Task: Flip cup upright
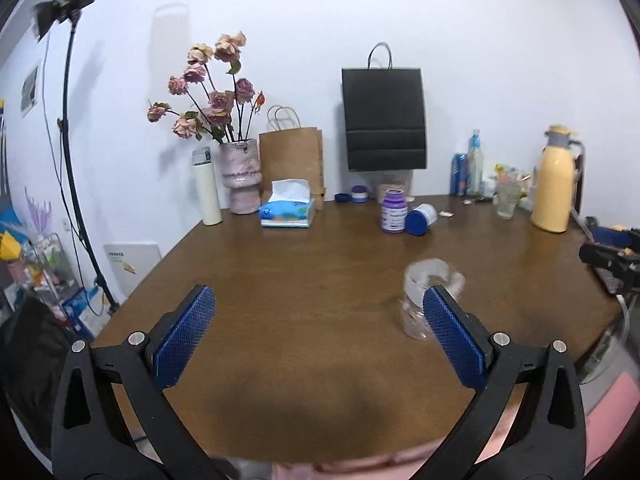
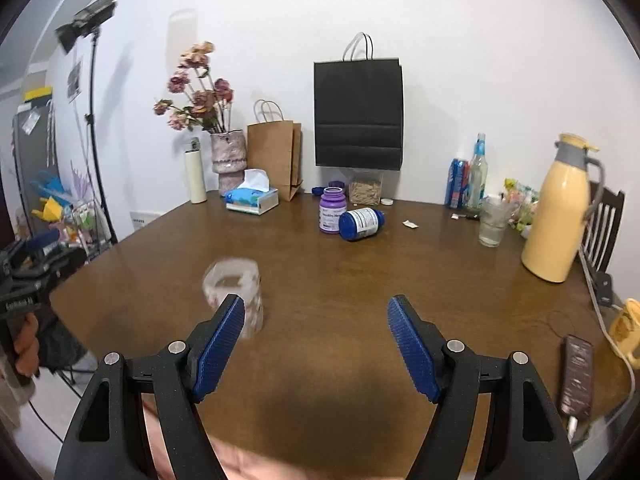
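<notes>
A clear glass cup (image 1: 426,300) stands on the brown table (image 1: 304,264), blurred; I cannot tell which end faces up. It also shows in the right wrist view (image 2: 236,292). My left gripper (image 1: 320,304) is open and empty, and its right fingertip (image 1: 438,300) overlaps the cup in the image. My right gripper (image 2: 318,308) is open and empty, and its left fingertip (image 2: 232,308) overlaps the cup. Neither gripper holds it. The other hand-held gripper shows at the right edge of the left view (image 1: 612,260) and at the left edge of the right view (image 2: 28,276).
At the back stand a purple bottle (image 2: 332,210), a fallen blue bottle (image 2: 360,224), a tissue box (image 2: 252,198), a flower vase (image 2: 228,160), paper bags (image 2: 358,116), a glass (image 2: 492,224) and a yellow jug (image 2: 558,212). A phone (image 2: 576,380) lies at the right edge.
</notes>
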Motion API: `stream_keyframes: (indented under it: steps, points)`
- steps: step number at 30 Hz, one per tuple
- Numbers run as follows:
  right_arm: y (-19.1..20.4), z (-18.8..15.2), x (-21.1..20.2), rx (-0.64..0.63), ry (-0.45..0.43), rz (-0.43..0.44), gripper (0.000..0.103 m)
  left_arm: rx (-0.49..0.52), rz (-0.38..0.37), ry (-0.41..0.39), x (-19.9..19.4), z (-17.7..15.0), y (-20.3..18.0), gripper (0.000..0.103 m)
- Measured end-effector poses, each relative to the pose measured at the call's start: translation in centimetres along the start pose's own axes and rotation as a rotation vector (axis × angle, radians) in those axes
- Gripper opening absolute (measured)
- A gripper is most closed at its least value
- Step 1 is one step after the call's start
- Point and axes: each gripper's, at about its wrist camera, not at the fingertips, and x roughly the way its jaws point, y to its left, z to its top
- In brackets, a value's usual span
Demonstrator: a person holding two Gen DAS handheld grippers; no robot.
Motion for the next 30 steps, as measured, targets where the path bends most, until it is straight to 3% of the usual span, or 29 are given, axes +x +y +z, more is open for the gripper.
stream_keyframes:
  steps: [5,8,13,30]
  points:
    - [1.1,-3.2,-4.4,-0.049,-0.009,-0.013,0.079,0.029,-0.020,-0.028,-4.2,-3.1,-0.4,0.103]
    - [1.7,-4.7,-6.1,-0.034,0.001,-0.018,0.079,-0.018,-0.008,0.005,-6.4,-4.8,-0.3,0.103]
    - [2.9,-6.9,-7.7,0.010,-0.024,0.074,0.079,-0.073,-0.025,0.040,-8.9,-7.0,-0.2,0.103]
    - [3.9,-8.0,-7.6,0.016,-0.011,0.082,0.079,-0.053,-0.046,0.013,-9.6,-6.7,-0.1,0.103]
